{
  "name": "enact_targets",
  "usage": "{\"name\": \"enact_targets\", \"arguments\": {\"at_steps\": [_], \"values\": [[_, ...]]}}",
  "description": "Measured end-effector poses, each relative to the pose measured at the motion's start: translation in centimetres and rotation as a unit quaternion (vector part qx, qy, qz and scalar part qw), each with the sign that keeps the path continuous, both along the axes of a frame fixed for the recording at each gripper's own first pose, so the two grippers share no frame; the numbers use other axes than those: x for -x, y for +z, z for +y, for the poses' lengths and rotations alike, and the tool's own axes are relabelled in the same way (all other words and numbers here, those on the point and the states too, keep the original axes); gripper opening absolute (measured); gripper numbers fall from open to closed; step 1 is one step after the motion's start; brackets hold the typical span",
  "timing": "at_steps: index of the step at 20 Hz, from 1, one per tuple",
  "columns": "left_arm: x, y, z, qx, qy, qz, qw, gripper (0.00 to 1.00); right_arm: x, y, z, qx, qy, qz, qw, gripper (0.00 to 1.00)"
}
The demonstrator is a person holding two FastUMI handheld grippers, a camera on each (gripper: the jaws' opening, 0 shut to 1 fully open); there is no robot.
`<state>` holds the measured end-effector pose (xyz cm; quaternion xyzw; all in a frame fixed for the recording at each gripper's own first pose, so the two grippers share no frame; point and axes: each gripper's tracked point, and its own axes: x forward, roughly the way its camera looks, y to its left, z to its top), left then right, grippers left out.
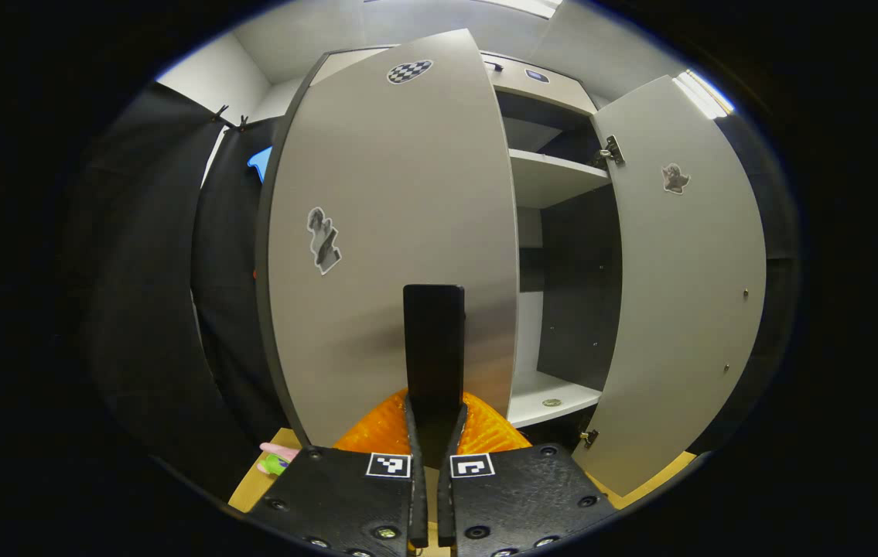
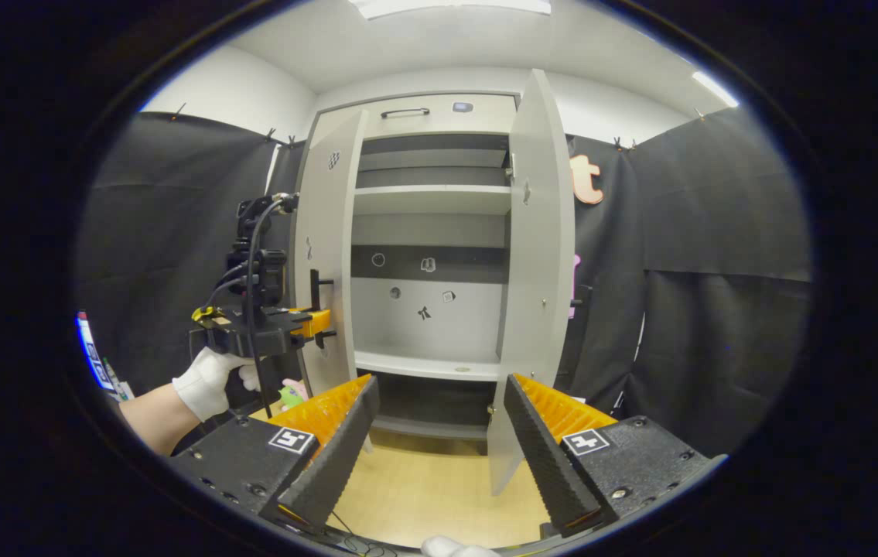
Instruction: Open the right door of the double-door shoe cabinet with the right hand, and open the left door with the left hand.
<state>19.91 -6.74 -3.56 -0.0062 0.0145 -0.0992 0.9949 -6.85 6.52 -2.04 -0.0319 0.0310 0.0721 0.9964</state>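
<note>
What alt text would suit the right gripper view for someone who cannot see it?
A shoe cabinet stands with both doors open, its shelves bare. The right gripper is open in front; a gloved hand holds the left gripper at the left door's handle.

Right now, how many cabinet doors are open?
2: the left door, its handle clamped in the left gripper, and the right door, swung wide.

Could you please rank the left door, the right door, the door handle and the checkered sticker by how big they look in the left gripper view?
1. Left door, nearest the camera
2. Right door, looks smaller, perhaps only from distance
3. Handle
4. Checkered sticker
</note>
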Motion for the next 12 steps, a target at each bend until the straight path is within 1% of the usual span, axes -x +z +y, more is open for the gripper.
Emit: {"name": "enact_targets", "arguments": {"at_steps": [6,9,11,12], "values": [[1.6,-0.2,2.1,0.0,0.023,-0.001,1.0,0.04,1.3,-0.3,0.6,-0.002,0.013,-0.002,1.0,1.0],[2.1,-0.2,3.3,-0.009,0.035,-0.005,0.999,0.04,1.7,-0.6,1.5,-0.009,0.026,0.002,1.0,1.0],[2.6,-0.3,4.1,-0.003,0.041,-0.005,0.999,0.04,1.7,-0.6,2.0,-0.011,0.034,0.004,0.999,1.0],[2.9,-0.3,4.5,0.001,0.043,-0.003,0.999,0.0,1.8,-0.7,2.2,-0.01,0.037,0.003,0.999,1.0]]}}
